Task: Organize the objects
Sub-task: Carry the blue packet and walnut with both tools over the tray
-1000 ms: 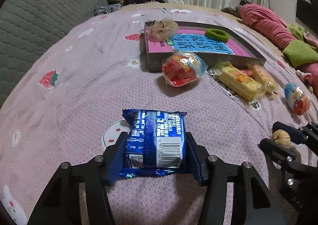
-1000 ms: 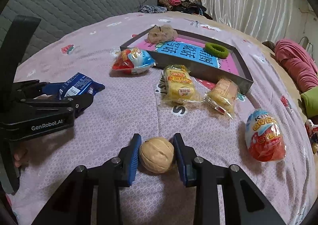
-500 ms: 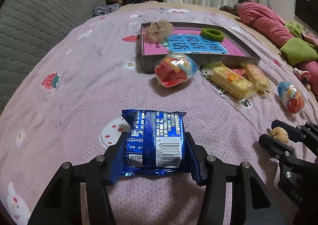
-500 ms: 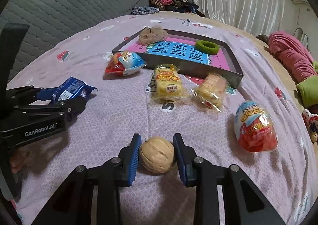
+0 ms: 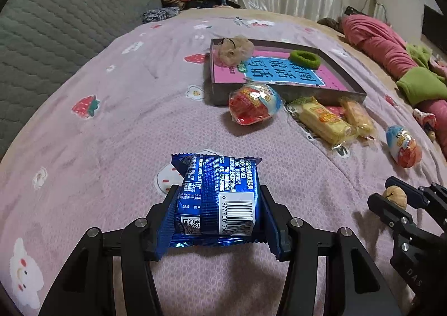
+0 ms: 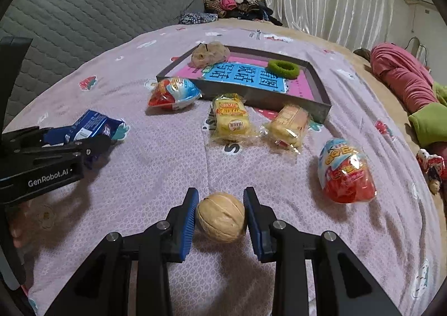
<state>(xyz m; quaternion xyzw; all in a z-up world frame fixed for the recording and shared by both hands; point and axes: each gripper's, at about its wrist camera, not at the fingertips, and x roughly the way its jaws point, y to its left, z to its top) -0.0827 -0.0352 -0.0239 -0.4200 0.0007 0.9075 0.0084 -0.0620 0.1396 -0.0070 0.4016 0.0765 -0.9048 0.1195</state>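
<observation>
Two hair ties already in the tray (image 6: 321, 105), with two egg-shaped treats and two yellow cake packs lying loose on the bedspread (image 6: 156, 165) just outside its near wall, so plenty left to sort. Left gripper (image 5: 218, 215) clamped on the blue snack pack (image 5: 220, 198), tray up at about one o'clock from it. Right gripper (image 6: 220, 215) pinching the walnut (image 6: 220, 216), tray ahead at twelve to one o'clock, well apart.
</observation>
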